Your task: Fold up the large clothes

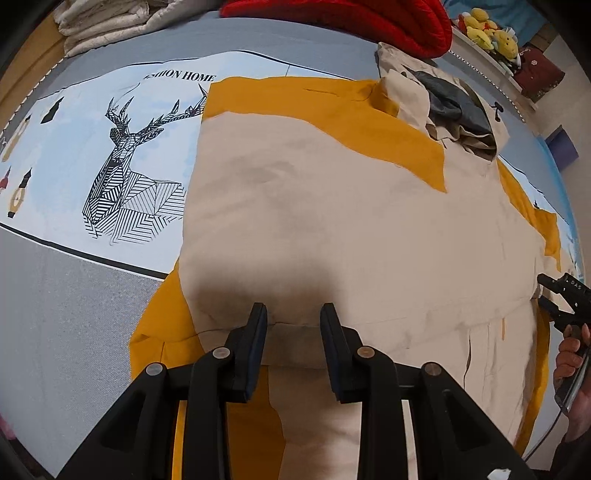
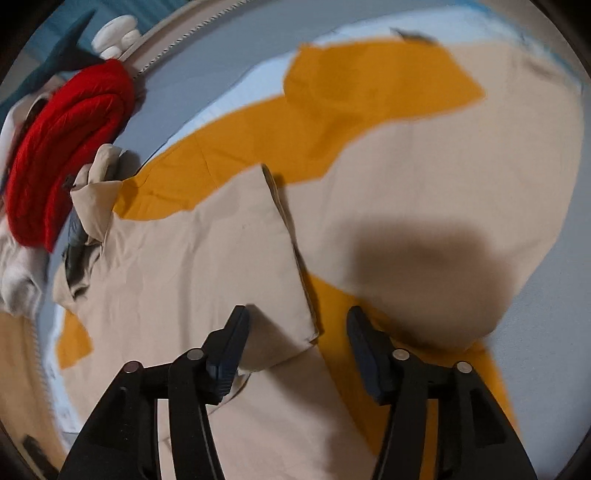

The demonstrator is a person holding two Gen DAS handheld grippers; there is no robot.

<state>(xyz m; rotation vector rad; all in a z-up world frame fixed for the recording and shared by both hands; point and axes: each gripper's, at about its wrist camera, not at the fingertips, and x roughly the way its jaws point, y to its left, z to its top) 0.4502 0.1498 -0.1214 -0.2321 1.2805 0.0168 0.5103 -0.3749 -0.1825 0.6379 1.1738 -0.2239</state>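
Observation:
A large beige and mustard-yellow jacket [image 1: 332, 221] lies spread on the bed, its grey-lined hood [image 1: 454, 107] at the far right. My left gripper [image 1: 293, 325] points down at the near hem, and a thick beige fold fills the narrow gap between its pads. In the right wrist view the jacket [image 2: 443, 166] shows a beige sleeve [image 2: 221, 251] folded across its body. My right gripper [image 2: 295, 325] hangs open just over the sleeve's cuff end, whose corner lies beside the left finger. It also shows in the left wrist view, the right gripper [image 1: 561, 295] held by a hand [image 1: 572, 354].
A sheet with a deer print [image 1: 129, 155] covers the grey bed [image 1: 74, 314]. A red quilted garment [image 1: 351, 18] lies beyond the hood, with folded white bedding [image 1: 103, 26] at the far left. Yellow plush toys [image 1: 487, 29] sit on a ledge behind.

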